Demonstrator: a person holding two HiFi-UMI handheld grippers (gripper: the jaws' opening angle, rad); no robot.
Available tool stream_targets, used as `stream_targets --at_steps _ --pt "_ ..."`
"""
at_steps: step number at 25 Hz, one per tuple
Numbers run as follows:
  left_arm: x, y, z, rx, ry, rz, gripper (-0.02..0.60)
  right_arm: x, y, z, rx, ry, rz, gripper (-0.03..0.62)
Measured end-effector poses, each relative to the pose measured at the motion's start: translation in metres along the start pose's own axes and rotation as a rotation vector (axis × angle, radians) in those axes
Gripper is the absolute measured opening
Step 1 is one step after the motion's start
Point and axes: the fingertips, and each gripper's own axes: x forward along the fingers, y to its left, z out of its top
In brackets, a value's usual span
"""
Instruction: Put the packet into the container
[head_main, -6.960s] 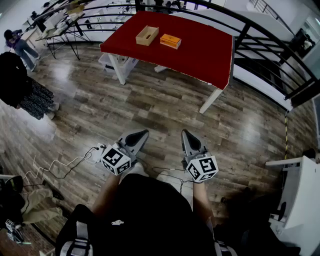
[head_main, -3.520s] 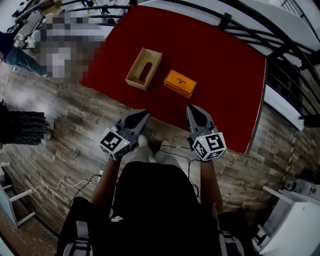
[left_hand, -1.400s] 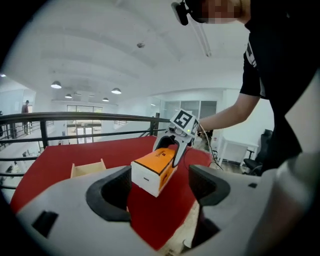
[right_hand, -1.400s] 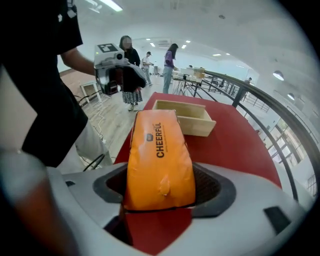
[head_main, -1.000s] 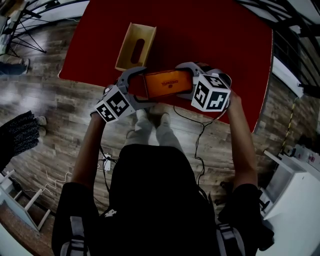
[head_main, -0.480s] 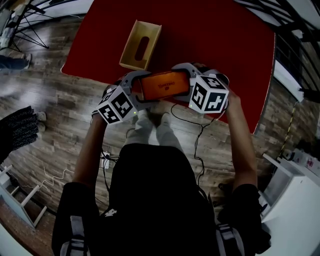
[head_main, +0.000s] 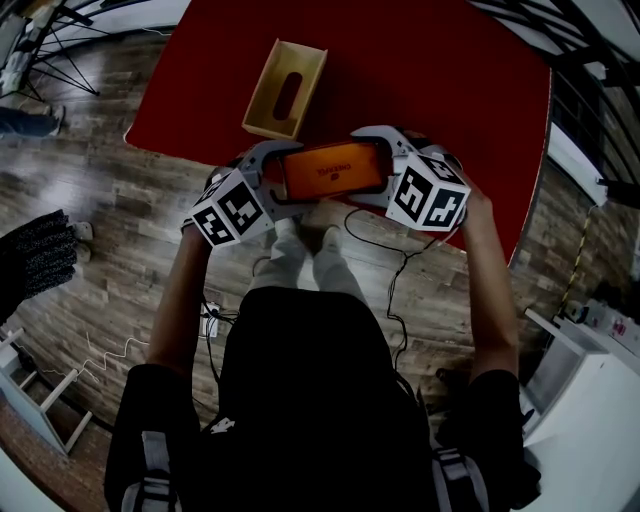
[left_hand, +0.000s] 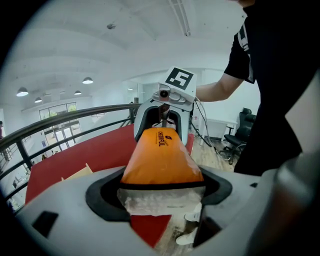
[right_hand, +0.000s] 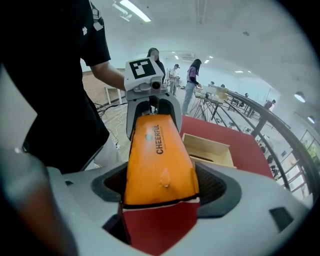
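Grey jaws of the left gripper (head_main: 283, 178) sit round the left end of the orange packet (head_main: 333, 170). They have just been closing and now press on its sides, with a whitish crinkled end of the wrapper showing nearest that gripper's camera. The right gripper (head_main: 365, 168) faces it from the other side. Its jaws stand fairly wide and clamp the packet's right end, so the packet spans the gap between the two grippers and each gripper's own view shows the other at the far end of it. The packet lies lengthwise between them with its printed face up, and the word CHEERFUL is readable in the right gripper view. It is held off the surface, over the near edge of the red table (head_main: 450, 80). In the left gripper view, red tabletop, wooden floor (head_main: 100, 230) and a white shoe (head_main: 329, 238) show beneath it. The container (head_main: 285, 88), an open wooden box with a slot in its bottom, stands on the table farther from the person and to the left of the packet, apart from it and from both grippers. A dark railing runs beyond the table's far side, and thin cables trail on the floor by the person's feet.
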Motion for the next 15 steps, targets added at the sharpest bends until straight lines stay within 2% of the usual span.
stream_targets --at_steps 10,12,15 --pt "-0.018 0.007 0.020 -0.014 -0.119 -0.009 0.385 -0.034 -0.011 0.028 0.007 -0.150 -0.052 0.382" --pt "-0.023 0.013 0.018 -0.008 -0.101 0.003 0.385 -0.040 -0.018 0.027 0.023 -0.160 -0.069 0.382" --pt "-0.030 0.023 0.002 0.012 -0.026 0.048 0.385 -0.053 -0.030 0.019 0.103 -0.190 -0.102 0.380"
